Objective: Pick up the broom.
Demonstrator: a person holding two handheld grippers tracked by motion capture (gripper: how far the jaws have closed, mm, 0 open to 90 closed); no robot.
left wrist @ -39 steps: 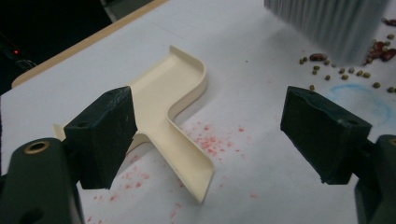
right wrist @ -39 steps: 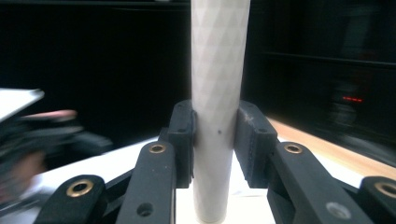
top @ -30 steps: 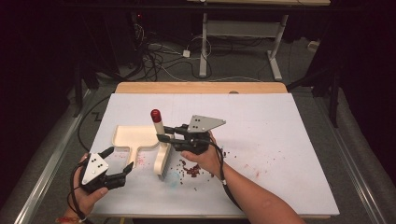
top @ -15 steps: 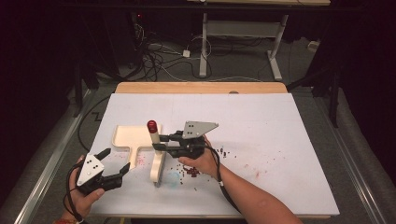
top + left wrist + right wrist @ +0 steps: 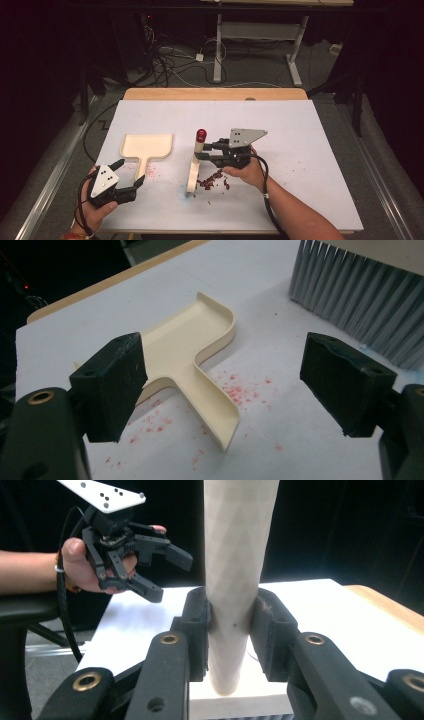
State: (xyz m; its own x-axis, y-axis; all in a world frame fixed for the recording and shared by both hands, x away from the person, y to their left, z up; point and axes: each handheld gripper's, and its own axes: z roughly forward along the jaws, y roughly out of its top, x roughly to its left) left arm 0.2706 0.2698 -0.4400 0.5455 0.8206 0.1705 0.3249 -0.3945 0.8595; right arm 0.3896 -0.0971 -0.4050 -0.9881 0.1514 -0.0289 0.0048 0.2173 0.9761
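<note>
A cream brush stands upright on its bristles, its red-tipped handle clamped in my right gripper; the right gripper view shows both pads pressed on the handle at my right gripper. Red crumbs lie piled just right of the brush head. A cream dustpan lies flat to the left, handle toward me. My left gripper hovers open near that handle's end; its own view has the dustpan between and beyond my left gripper's jaws, with grey bristles at the upper right.
The white table top carries scattered red specks around the dustpan handle and toward the right. A wooden strip runs along the far edge. Cables and desk legs lie on the dark floor beyond.
My right gripper has carried the brush to the right, off the dustpan's handle, to stand beside the crumb pile. The left gripper has stayed open in about the same place.
</note>
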